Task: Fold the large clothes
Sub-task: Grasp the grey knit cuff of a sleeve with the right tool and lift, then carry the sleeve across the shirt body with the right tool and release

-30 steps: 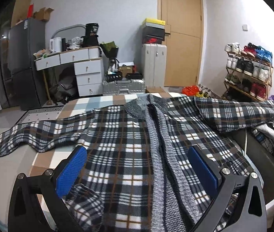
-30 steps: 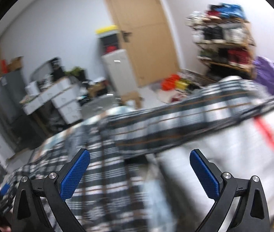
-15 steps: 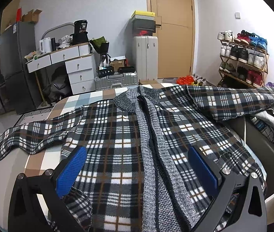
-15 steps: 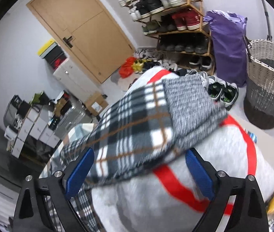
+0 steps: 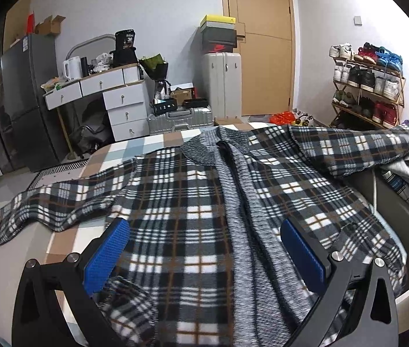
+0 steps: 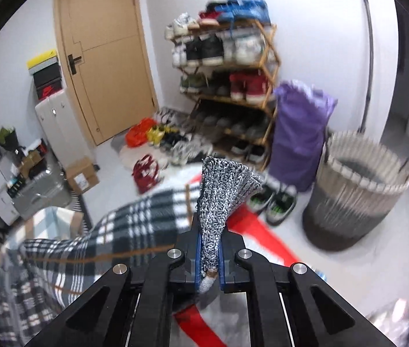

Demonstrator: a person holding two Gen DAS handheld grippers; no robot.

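Two grippers in play. Nearest the lens, the right gripper (image 6: 209,256) has its blue-padded fingers pressed together on the grey marled knit cuff (image 6: 221,193), which bunches between the pads and fans out just beyond the tips. Left of that gripper and below it, the sleeve trails away, black, white and tan checks, blurred in this view. Under the cuff there's a grey cloth with a red stripe (image 6: 250,225), what it is, hard to say. Further out to the right sits a round woven laundry basket (image 6: 351,202); ahead stands a purple fabric bag (image 6: 296,133), and behind it a wooden shoe rack (image 6: 233,66) loaded with shoes.

Over to the left gripper (image 5: 204,253): fingers spread wide, blue pads well apart, nothing between them but air. It hangs over the hem end of the large plaid knit cardigan (image 5: 175,219), which lies flat and face up on the checked bedcover (image 5: 146,144), grey knit placket running straight away from the gripper to the collar. One sleeve drapes off the bed edge to the gripper's left; the other stretches off to its right, lifted clear at the far end. Beyond the bed, a white drawer unit (image 5: 123,107), a silver hard-shell suitcase (image 5: 181,118) and a tan wooden door (image 5: 262,43).
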